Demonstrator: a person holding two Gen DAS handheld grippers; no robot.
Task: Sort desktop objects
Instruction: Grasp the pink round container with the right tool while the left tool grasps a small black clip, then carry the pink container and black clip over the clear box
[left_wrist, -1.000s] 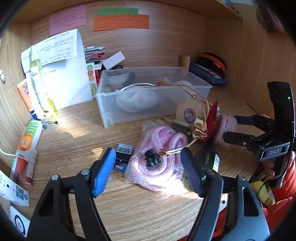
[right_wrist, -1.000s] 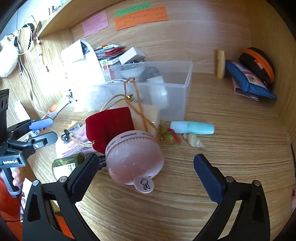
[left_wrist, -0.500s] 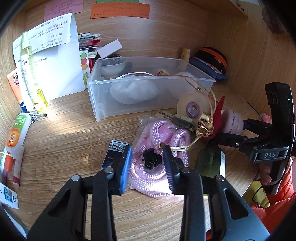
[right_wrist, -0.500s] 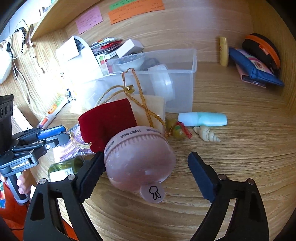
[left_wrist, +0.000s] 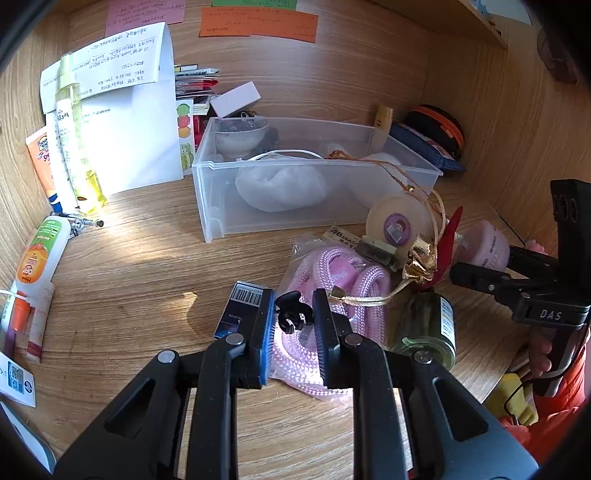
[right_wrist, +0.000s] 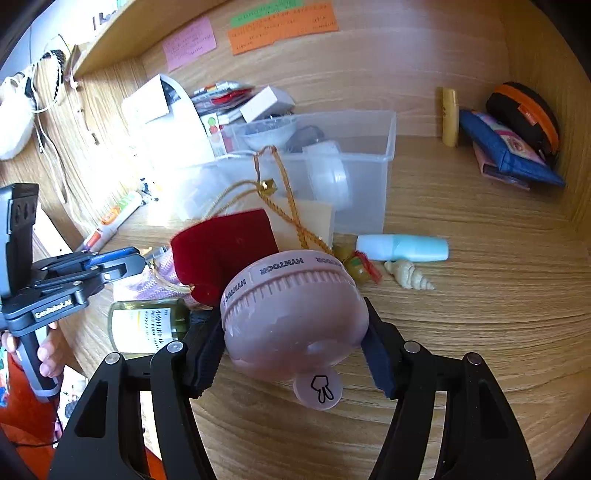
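Note:
My left gripper (left_wrist: 293, 314) is shut on a black clip (left_wrist: 286, 301) that lies on a clear bag of pink rope (left_wrist: 354, 284) near the desk's front. In the right wrist view the same gripper (right_wrist: 136, 258) shows at the left, held by a hand. My right gripper (right_wrist: 291, 332) has its jaws closing around a pink dome-shaped case (right_wrist: 291, 306) marked HYNTOOR, and both pads touch its sides. From the left wrist view that case (left_wrist: 484, 247) sits at the right between the right gripper's fingers (left_wrist: 480, 275). A clear plastic bin (left_wrist: 280, 170) stands behind, with a bowl and white items inside.
A green glass bottle (left_wrist: 424, 325), a red velvet pouch (right_wrist: 221, 243), a gold cord and a round cream tin (left_wrist: 397, 221) crowd the space between the grippers. A dark barcode box (left_wrist: 240, 310) lies left of the rope. A pale blue tube (right_wrist: 402, 248) and shell (right_wrist: 406, 275) lie right.
The left jaws went from wide open to shut on the black clip. The right jaws narrowed from wide open until both pads reached the pink case.

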